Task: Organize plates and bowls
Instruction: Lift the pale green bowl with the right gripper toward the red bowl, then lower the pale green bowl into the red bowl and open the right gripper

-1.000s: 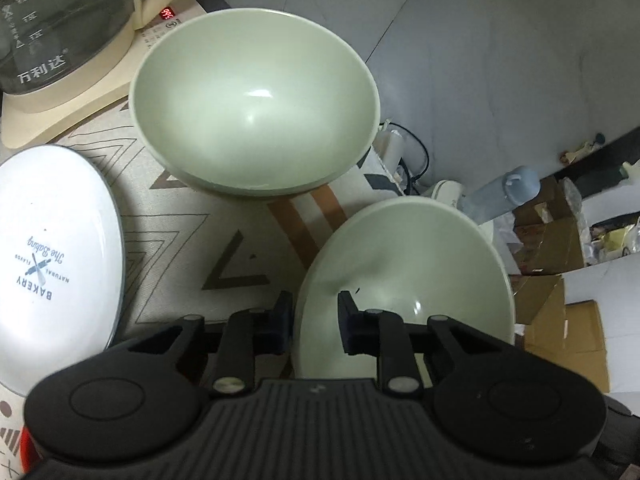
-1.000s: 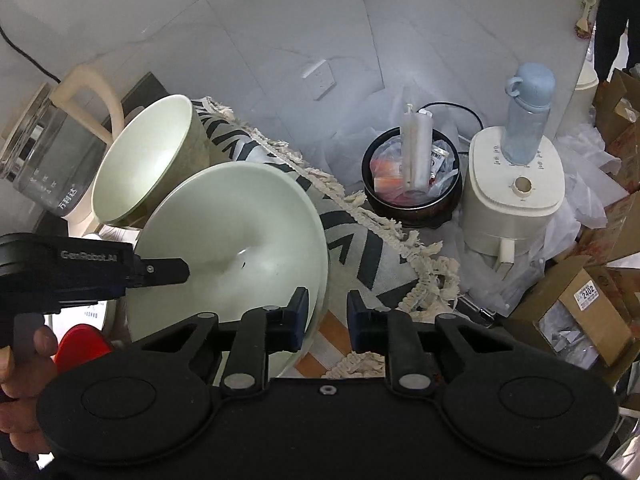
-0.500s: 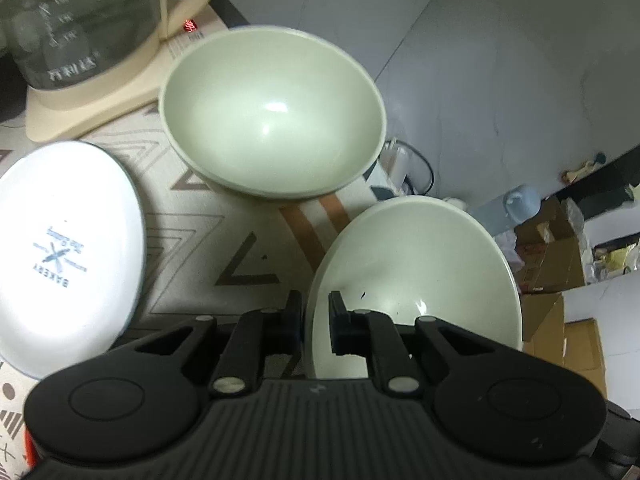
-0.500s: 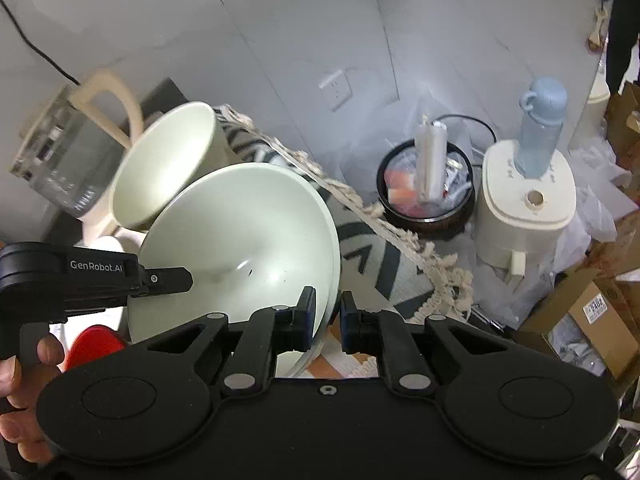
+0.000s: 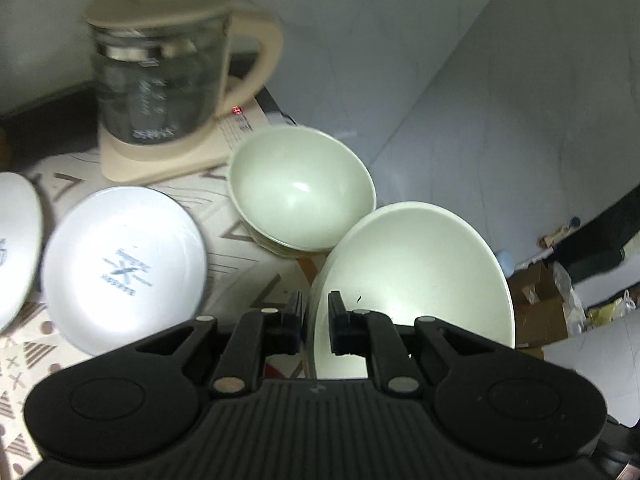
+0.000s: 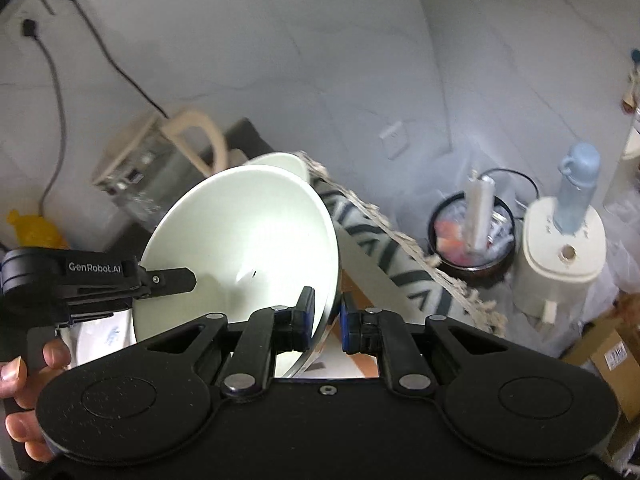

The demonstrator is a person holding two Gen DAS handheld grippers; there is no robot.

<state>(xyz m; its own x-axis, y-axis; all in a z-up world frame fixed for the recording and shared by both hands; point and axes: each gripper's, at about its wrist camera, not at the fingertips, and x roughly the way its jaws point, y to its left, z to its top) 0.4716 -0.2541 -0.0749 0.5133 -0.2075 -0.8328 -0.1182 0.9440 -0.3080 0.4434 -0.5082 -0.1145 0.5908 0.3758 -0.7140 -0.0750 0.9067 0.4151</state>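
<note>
Both grippers hold one pale green bowl [image 5: 416, 276] by opposite sides of its rim, lifted and tilted above the table. My left gripper [image 5: 314, 320] is shut on its near rim. In the right wrist view my right gripper [image 6: 326, 320] is shut on the rim of the same bowl [image 6: 240, 240], with the left gripper [image 6: 100, 280] at its far side. A second green bowl [image 5: 300, 188] sits on the patterned cloth behind it. Two white plates [image 5: 124, 268] [image 5: 16, 240] lie to the left.
A glass kettle [image 5: 160, 80] on a cream base stands at the back left. The table's fringed edge [image 6: 400, 236] runs on the right. Below it on the floor are a dark pot [image 6: 472, 232], a cream appliance with a blue bottle [image 6: 564, 248] and cardboard boxes [image 6: 608, 360].
Both grippers closed on the bowl's rim and lifted it up and back. The second bowl and kettle now sit farther away, and a second white plate has come into view.
</note>
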